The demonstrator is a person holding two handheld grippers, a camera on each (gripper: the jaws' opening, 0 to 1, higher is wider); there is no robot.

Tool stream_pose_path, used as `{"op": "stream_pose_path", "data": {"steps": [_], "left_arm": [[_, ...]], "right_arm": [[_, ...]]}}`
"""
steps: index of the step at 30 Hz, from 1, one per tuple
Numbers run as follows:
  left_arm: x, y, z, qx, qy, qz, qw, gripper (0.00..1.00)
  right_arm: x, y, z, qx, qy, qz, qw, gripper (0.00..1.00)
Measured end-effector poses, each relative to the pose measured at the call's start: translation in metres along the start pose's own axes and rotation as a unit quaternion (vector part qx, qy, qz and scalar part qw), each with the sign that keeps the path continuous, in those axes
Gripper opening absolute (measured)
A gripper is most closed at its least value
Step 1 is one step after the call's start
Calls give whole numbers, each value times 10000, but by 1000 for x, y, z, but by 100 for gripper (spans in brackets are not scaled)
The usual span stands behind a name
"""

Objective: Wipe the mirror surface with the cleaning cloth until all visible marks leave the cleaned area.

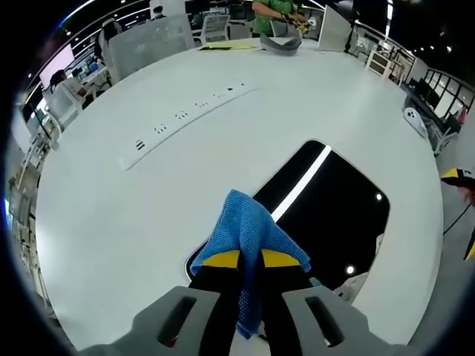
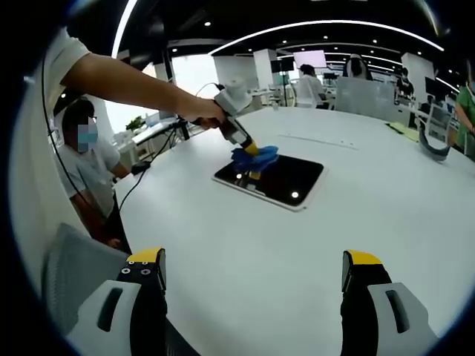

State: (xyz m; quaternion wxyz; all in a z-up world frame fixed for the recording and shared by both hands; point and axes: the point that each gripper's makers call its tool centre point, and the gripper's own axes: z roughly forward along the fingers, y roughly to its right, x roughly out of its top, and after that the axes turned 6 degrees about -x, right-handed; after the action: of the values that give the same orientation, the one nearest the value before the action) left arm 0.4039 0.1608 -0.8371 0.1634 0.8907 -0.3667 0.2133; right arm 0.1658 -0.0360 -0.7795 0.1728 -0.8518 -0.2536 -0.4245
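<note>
Here the mirror (image 1: pixel 326 215) lies flat on the white tabletop (image 1: pixel 111 215), a dark rounded rectangle reflecting a bright ceiling strip and a few small lights. No brand or readable writing shows on it; the small dark marks along the long pale strip (image 1: pixel 185 115) set in the tabletop beyond the mirror are too small to read. The blue cleaning cloth (image 1: pixel 249 237) sits over the mirror's near corner, bunched and draped, pinched between the yellow-tipped jaws of the left gripper (image 1: pixel 251 259), which are closed tight on it.

In the right gripper view the mirror (image 2: pixel 278 180) sits well ahead of the right gripper (image 2: pixel 252 271), with bare tabletop (image 2: pixel 245 245) between them. That gripper's jaws stand wide apart and hold nothing. The left gripper (image 2: pixel 251 152) comes down onto the mirror's far-left end from a person's hand (image 2: pixel 200 113), the cloth (image 2: pixel 254 158) resting on the glass.

Around the mirror the tabletop is open on every side, its curved edge well away. Beyond it, a grey object (image 1: pixel 282 42) rests near the far rim, and a seated person (image 2: pixel 89 167) is left of the mirror, off the tabletop.
</note>
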Motion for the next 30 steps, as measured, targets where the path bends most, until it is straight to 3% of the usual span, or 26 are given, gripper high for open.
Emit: {"op": "stream_pose_path", "data": {"steps": [30], "left_arm": [[-12,18,-4,-19,-17,39,10000,7]], "right_arm": [[4,-2,-4,26,69,-100,9999,99]]}}
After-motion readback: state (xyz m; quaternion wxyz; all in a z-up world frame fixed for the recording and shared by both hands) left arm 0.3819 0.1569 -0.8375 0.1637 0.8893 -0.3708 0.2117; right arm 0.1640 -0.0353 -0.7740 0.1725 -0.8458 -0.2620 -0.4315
